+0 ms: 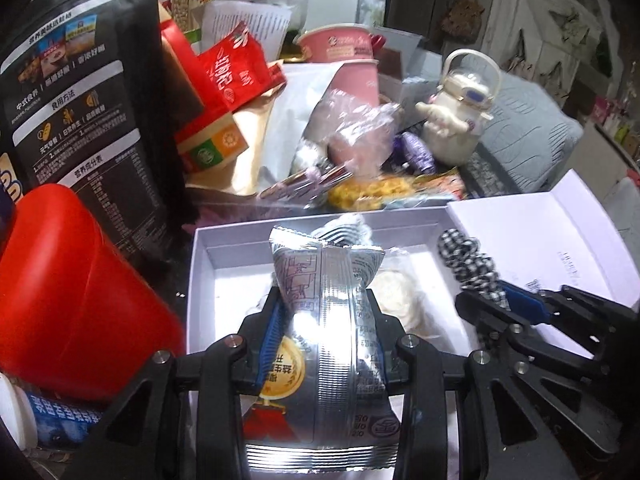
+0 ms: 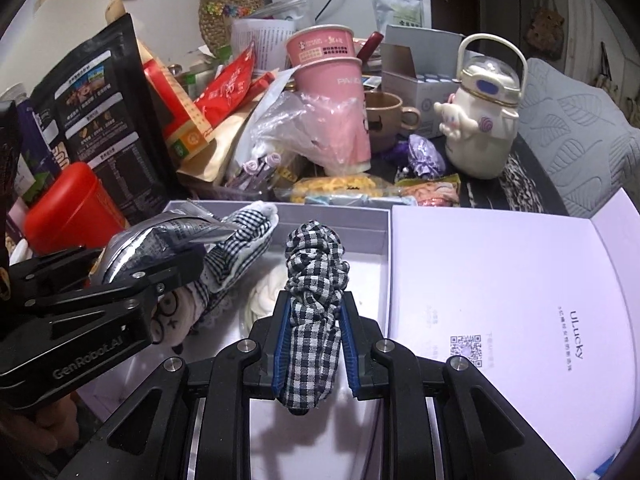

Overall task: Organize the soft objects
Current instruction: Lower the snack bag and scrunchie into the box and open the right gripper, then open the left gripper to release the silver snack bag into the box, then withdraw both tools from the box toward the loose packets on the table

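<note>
Over the white box [image 2: 328,216], the left hand-held gripper [image 1: 326,312] pinches a silver packet [image 1: 332,320], the right hand-held gripper [image 2: 314,316] seemingly a checked scrunchie [image 2: 314,280].

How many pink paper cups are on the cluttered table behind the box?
2, stacked: the upper pink paper cup is nested in the lower pink paper cup, which stands behind the clear plastic bag. Others could be hidden in the clutter.

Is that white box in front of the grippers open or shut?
Open. The white box shows its inside, with a cream cloth on its floor, and its lid lies flat beside it.
</note>
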`<state>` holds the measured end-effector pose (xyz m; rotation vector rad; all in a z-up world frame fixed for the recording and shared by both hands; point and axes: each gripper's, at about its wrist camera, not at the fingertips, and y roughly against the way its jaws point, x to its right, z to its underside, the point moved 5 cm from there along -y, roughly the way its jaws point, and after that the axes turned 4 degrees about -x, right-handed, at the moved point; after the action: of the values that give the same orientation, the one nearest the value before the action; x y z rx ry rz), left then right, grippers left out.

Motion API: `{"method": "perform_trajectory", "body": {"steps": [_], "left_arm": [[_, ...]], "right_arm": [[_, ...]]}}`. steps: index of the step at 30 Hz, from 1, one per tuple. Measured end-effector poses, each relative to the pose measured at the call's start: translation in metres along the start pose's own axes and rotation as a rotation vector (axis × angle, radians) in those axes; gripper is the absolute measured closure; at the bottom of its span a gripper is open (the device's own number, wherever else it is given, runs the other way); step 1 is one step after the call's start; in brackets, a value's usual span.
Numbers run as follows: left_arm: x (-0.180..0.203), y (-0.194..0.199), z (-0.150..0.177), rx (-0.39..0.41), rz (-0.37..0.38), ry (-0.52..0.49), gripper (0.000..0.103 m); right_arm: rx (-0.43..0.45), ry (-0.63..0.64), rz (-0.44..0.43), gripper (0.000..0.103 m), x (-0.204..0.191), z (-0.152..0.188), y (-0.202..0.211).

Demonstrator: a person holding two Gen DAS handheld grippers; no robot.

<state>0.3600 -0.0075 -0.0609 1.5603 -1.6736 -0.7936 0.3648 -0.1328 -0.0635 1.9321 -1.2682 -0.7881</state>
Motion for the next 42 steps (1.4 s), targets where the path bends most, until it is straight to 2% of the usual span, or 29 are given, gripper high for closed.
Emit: {"method": "perform_trajectory", "body": {"steps": [1,3,5,13,15,18,25,29,42], "left_arm": [[0.0,-0.001,0.0,-0.002,-0.002,0.002,0.066],[0.0,-0.002,-0.001,-0.016,-0.017,0.004,0.066],[0.001,-0.002,0.0,-0.023,-0.024,0.004,0.066],[0.005,-0.001,0.002,-0.045,-0.058,0.002,0.065],[0.006,-0.001,0.002,-0.052,-0.063,-0.001,0.064],[0.006,0.001,0.002,-0.056,-0.064,0.001,0.062],[0.009,0.016,-0.001,-0.028,-0.082,-0.013,0.06],[0.011,0.027,-0.002,-0.007,-0.085,-0.022,0.047],[0.021,0.08,-0.004,0.082,-0.063,-0.026,0.047]], "right_arm": [[-0.004,0.002,0.004,0.078,0.0,0.0,-0.001],[-0.011,0.006,0.016,0.066,0.0,0.0,0.0],[-0.007,0.006,0.031,0.062,0.001,0.0,0.002],[-0.029,-0.005,0.051,0.062,0.006,0.008,0.008],[-0.029,-0.009,0.062,0.056,0.008,0.008,0.01],[-0.024,-0.014,0.07,0.055,0.009,0.009,0.015],[-0.01,-0.023,0.086,0.05,0.008,0.011,0.027],[0.002,-0.035,0.087,0.043,0.007,0.012,0.038],[0.071,-0.047,0.115,0.042,-0.001,0.015,0.087]]}}
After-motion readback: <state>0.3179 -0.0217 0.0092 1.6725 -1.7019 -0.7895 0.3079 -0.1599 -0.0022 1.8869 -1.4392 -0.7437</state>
